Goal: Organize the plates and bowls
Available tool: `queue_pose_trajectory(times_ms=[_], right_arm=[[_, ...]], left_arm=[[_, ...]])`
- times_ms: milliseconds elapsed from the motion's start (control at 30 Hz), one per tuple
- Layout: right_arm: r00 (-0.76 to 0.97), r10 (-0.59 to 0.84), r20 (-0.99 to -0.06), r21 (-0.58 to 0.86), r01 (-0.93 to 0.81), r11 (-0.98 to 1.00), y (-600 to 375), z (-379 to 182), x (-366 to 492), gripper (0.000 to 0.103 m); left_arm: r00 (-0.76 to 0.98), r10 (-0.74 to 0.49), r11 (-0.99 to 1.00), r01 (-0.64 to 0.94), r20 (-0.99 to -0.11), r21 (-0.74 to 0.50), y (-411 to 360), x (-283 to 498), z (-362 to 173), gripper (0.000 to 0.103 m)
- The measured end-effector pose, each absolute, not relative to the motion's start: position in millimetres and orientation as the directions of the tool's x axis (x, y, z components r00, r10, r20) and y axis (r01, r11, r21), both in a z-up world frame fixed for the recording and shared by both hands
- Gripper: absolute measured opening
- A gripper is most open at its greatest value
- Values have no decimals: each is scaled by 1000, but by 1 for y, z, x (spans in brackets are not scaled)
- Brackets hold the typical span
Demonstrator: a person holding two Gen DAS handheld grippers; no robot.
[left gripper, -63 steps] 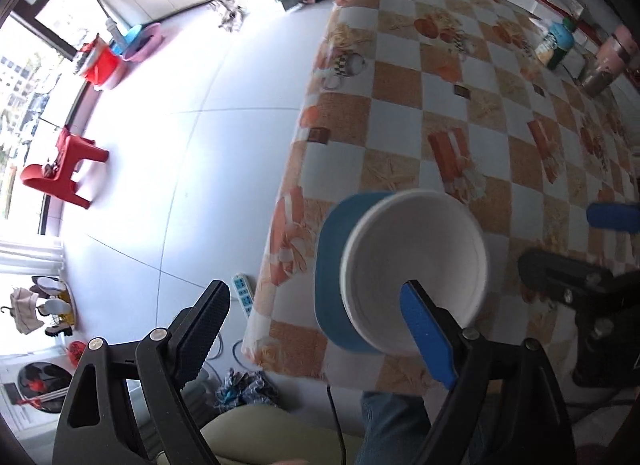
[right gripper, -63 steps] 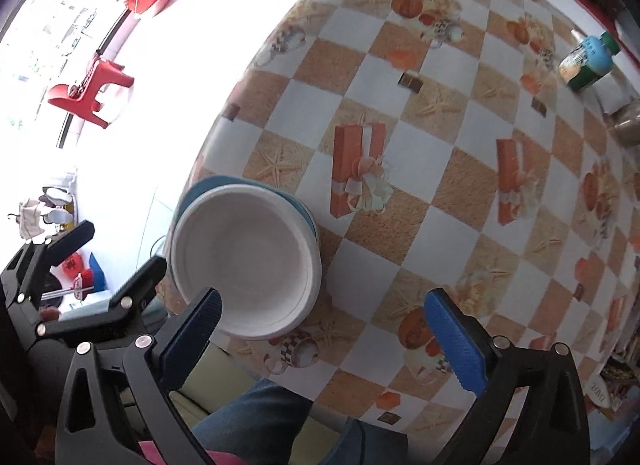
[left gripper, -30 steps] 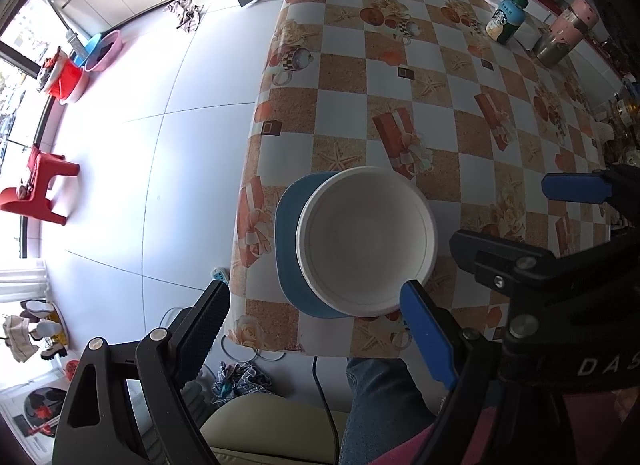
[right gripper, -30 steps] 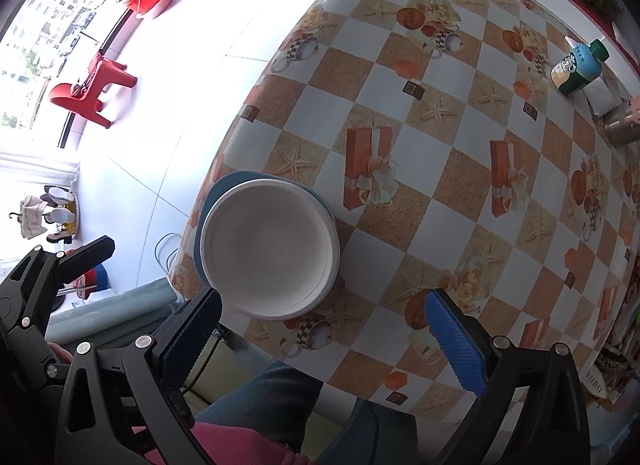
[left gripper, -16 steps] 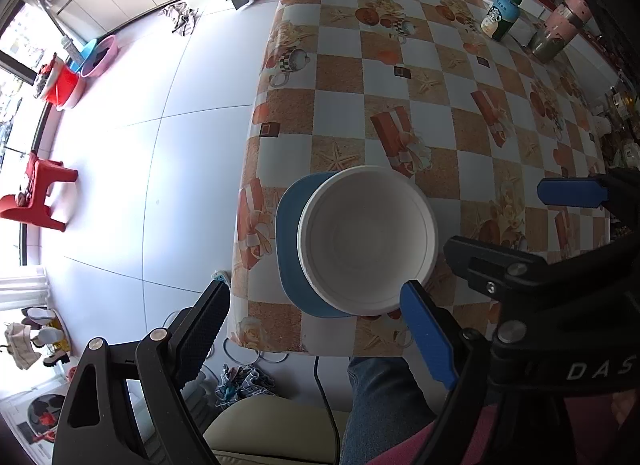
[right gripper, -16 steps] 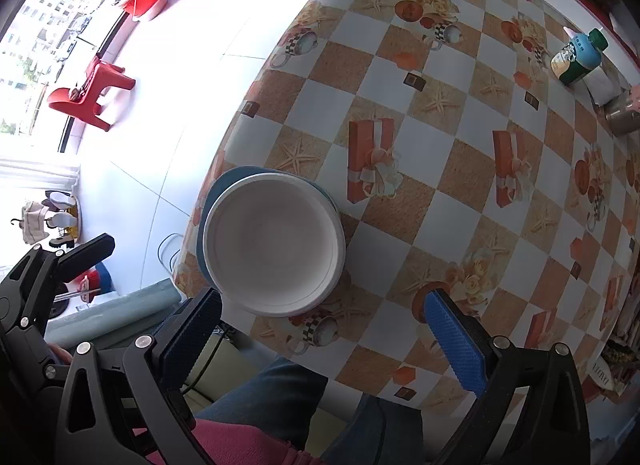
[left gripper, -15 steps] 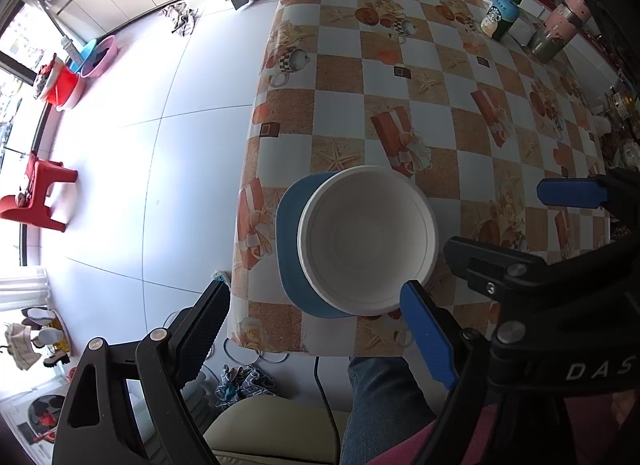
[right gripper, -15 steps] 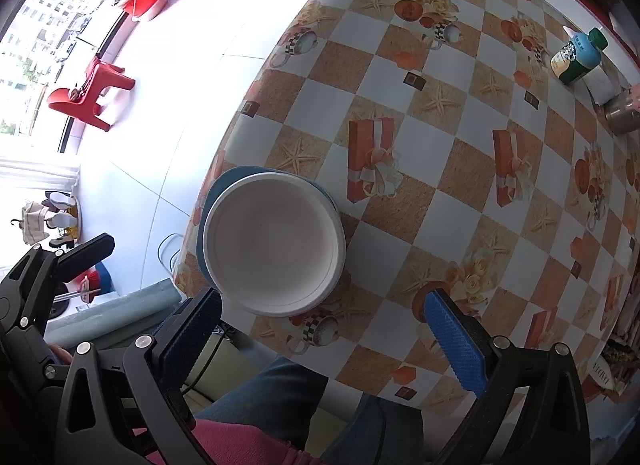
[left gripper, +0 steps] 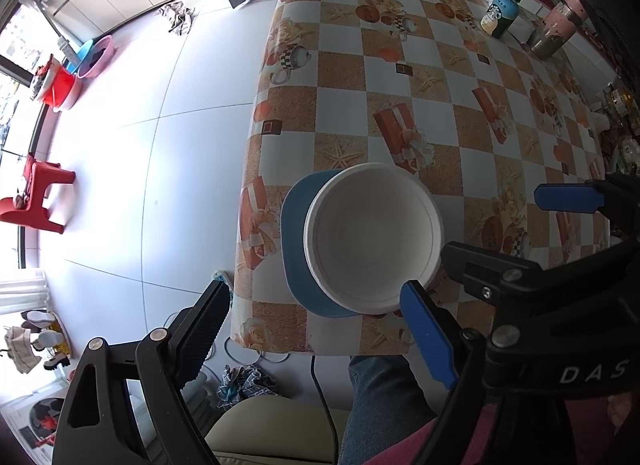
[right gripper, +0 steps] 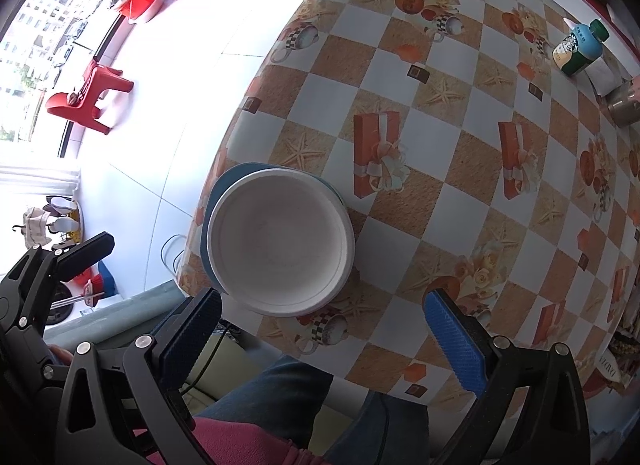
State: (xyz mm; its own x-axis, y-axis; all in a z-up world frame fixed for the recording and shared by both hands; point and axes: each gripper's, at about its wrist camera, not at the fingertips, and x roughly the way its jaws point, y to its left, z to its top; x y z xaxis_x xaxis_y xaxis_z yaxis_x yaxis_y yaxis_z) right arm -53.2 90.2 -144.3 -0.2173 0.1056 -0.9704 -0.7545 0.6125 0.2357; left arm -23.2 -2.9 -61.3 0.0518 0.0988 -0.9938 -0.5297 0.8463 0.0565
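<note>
Left gripper (left gripper: 316, 329) held high, jaws spread wide, nothing between pads. Right gripper (right gripper: 324, 325) same: jaws wide apart, nothing gripped, sits just right of left one. Person's jeans-clad leg (right gripper: 264, 397) below both.

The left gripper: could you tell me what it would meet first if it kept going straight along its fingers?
Probably the white bowl on the blue plate; the left gripper is open and aimed near their edge, though depth is uncertain.
</note>
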Motion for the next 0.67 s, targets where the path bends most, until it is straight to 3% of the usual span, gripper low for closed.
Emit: queue_pose_trajectory(times_ms=[467,667], right_arm=[[-234,82,-969,234,-750,619,93,-155,-57,102],[-265,103,-959,271,-743,612,91,-163,-52,102]], left_arm=[[23,67,846,-531,-998,45,4,-28,-74,89],[62,132,842,-534,-989,78,4,-25,-75,89]])
